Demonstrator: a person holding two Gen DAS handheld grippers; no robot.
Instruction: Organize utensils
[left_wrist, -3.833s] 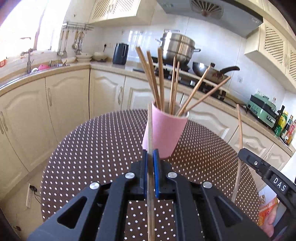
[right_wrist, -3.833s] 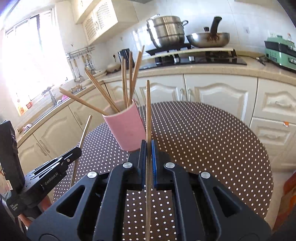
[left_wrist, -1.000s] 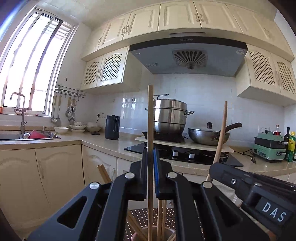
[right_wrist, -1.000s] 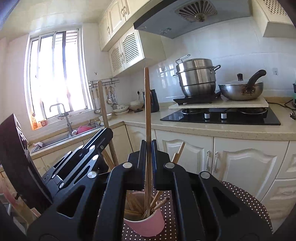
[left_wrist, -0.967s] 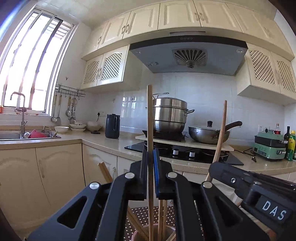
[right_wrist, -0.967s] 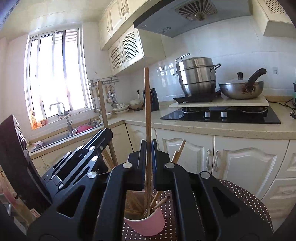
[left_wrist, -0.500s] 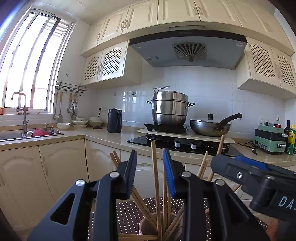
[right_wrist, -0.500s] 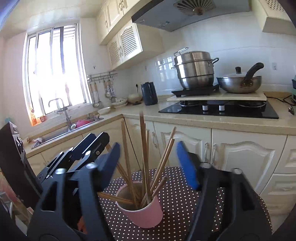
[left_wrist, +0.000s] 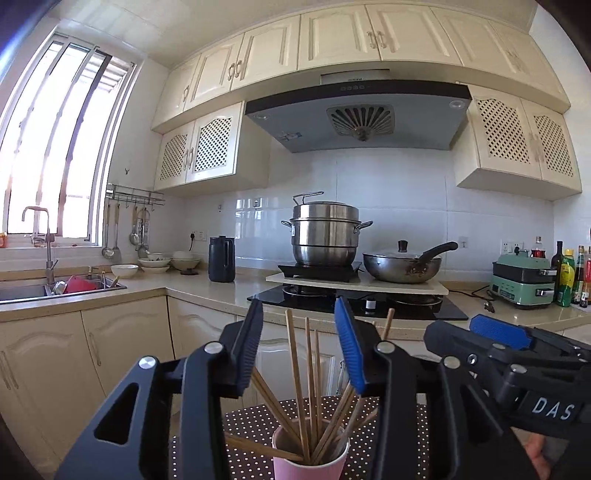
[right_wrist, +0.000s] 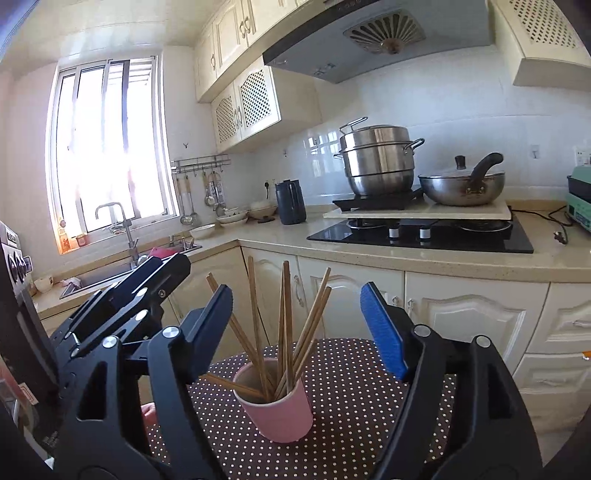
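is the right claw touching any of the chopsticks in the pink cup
Apart. The right wrist view shows the right claw wide open, with the chopsticks in the pink cup standing between its fingers and clear space on both sides.

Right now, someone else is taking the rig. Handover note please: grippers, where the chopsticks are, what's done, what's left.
Left gripper: open, empty, above the cup.
Right gripper: open, empty, beside the left one, also over the cup.
Pink cup: upright on the dotted table.
Chopsticks: all the ones in view stand in the cup, leaning outward.
Done: no chopstick is left in either gripper.
Left: no loose chopsticks show on the visible table; check the parts out of view.
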